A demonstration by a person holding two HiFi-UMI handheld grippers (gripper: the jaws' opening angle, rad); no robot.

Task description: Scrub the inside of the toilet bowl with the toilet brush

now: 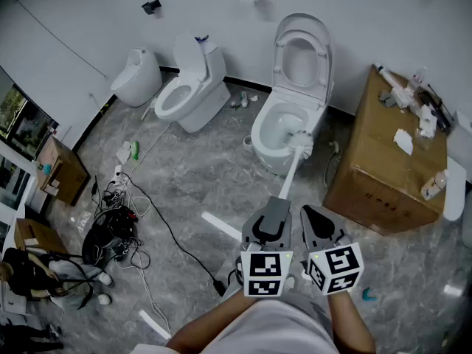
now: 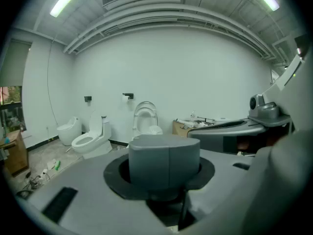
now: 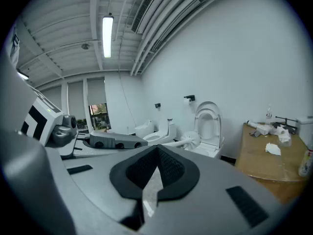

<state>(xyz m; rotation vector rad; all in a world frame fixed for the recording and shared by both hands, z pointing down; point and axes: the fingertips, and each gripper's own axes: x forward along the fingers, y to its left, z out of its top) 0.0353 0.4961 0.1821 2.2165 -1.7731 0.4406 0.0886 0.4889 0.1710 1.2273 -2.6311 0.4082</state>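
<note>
White-bristled toilet brush [image 1: 293, 169] with its pale straight handle is clenched in your left gripper [image 1: 276, 203], long axis pointing to 12 o'clock, head at the near rim of the white ceramic toilet bowl [image 1: 257, 133]; your right gripper [image 1: 308, 214] is pinched closed on nothing

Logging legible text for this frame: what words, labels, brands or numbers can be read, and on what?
None can be read.
Cardboard box: dark print on its side, too small to read.
Marker cubes: black-and-white square patterns only, no words.
</note>
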